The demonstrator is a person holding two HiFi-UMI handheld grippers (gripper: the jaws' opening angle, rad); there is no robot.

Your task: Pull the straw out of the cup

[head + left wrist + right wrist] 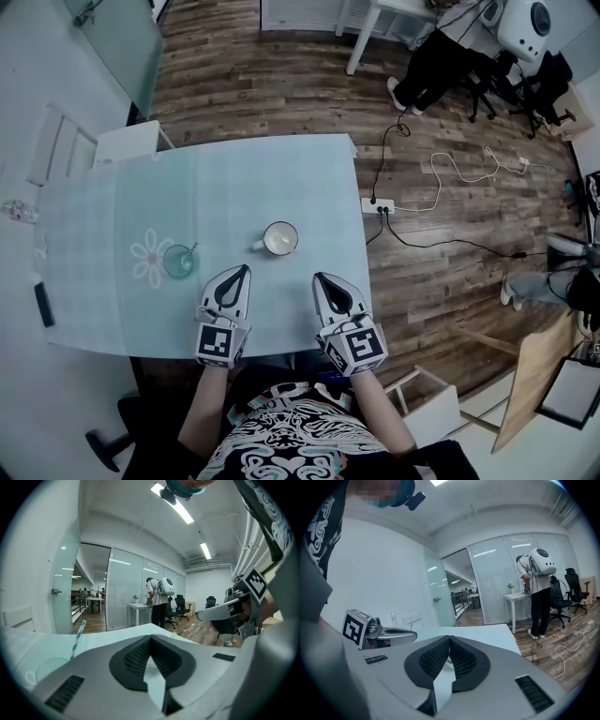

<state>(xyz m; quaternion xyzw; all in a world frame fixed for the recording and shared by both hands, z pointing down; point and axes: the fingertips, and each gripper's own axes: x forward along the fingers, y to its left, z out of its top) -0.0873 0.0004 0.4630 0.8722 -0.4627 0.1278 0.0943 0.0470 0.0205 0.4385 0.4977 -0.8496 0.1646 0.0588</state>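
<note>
both grippers rest low near the front edge of the counter (281, 169), side by side and pointing away from the person; this reads as a ready pose, not a reach; the left gripper (241, 274) has its 2 jaws pressed together at the tips with nothing between them; the right gripper (321, 279) is likewise closed and empty; the cup (177, 261), a clear greenish glass, stands just ahead and left of the left gripper, apart from it; the striped straw (78, 639) leans in it, not yet pulled; a white mug (279, 239) sits further out, between the 2 grippers; the left gripper is nearer the cup, so it probably goes first, and must open.
</note>
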